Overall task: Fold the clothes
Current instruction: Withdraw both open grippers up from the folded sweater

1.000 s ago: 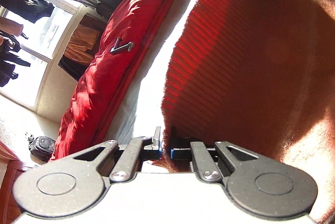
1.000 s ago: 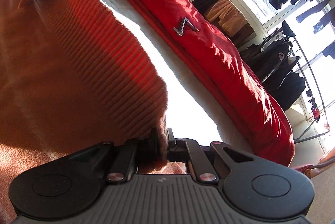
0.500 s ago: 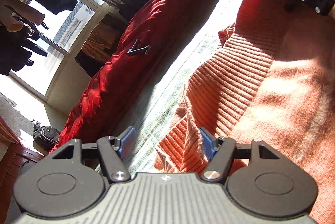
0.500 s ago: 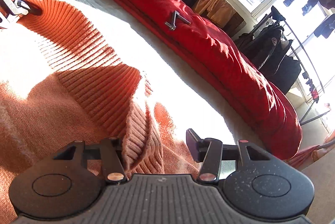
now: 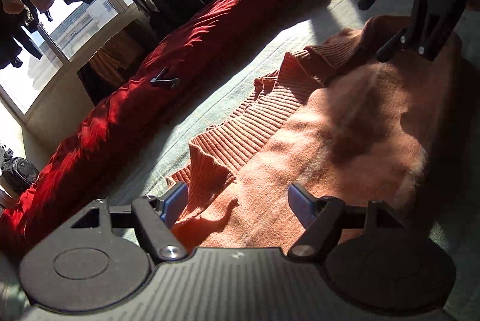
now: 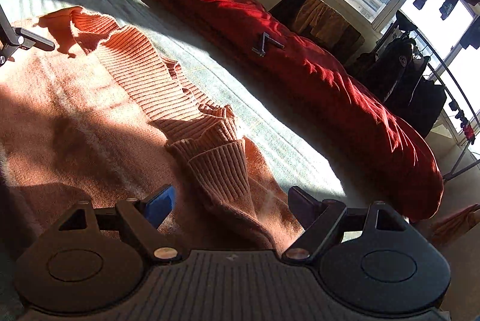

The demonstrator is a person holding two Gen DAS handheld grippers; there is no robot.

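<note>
sweater (image 5: pixel 330 141): orange knit, lying in a loose heap on the pale green bed cover (image 5: pixel 192 123), ribbed hem bunching up along the edge facing the red duvet (image 5: pixel 186 51)
left gripper (image 5: pixel 237 204): jaws opening wide, blue pads (image 5: pixel 175 202) sitting either side of a sweater corner but not pressing on it, so nothing's being held
right gripper (image 6: pixel 231 202): also opening, a ribbed cuff and sleeve lying loose between the fingers, not pinched
other view of it: the right gripper is showing up top right in the left camera, hovering over the far end of the sweater, fingers apart
hard to see: half the sweater is sitting in deep shadow, so folds there are getting lost; its near edge is disappearing behind both gripper bodies
metal thing (image 6: pixel 265 45): small angled bracket-looking piece resting on the duvet, can't tell what it is
background: dark clothes hanging on a rack (image 6: pixel 420 75) by the blown-out window, details washing out
</note>
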